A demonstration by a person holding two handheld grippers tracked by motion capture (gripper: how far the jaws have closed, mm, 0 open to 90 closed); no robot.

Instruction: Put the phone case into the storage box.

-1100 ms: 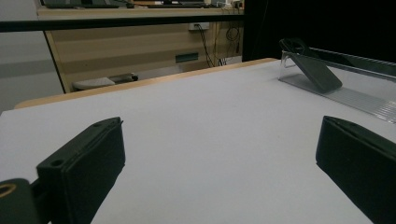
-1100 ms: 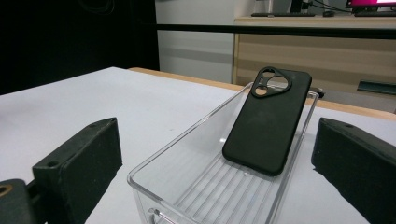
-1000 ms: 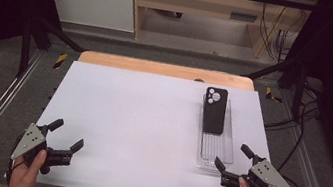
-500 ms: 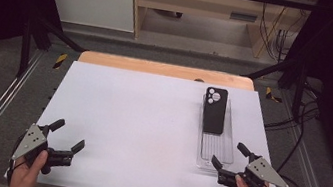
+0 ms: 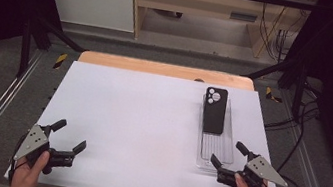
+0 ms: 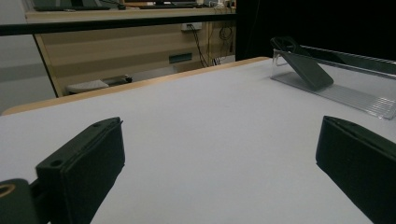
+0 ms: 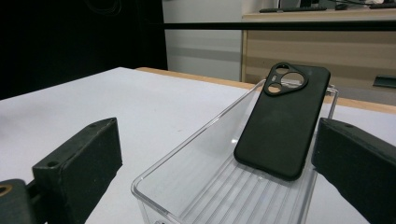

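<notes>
1. Where the clear tray (image 5: 214, 154) lies lengthwise on the right half of the white table (image 5: 140, 119), a black phone (image 5: 214, 110) leans in its far end, back up and camera rings toward the far edge, its lower end resting on the ribbed tray floor.
2. Seen in the right gripper view, the phone (image 7: 282, 119) slopes up against the tray's far wall, and the tray's (image 7: 187, 182) near corner sits between the jaws.
3. Right gripper (image 5: 229, 160) is held at the tray's near end with its jaws spread wide, gripping nothing.
4. Left gripper (image 5: 71, 135) hovers over the near left corner of the table, well apart from the tray, jaws likewise wide open and empty.
5. Beyond the table's far edge stands a wooden bench (image 5: 204, 3).
</notes>
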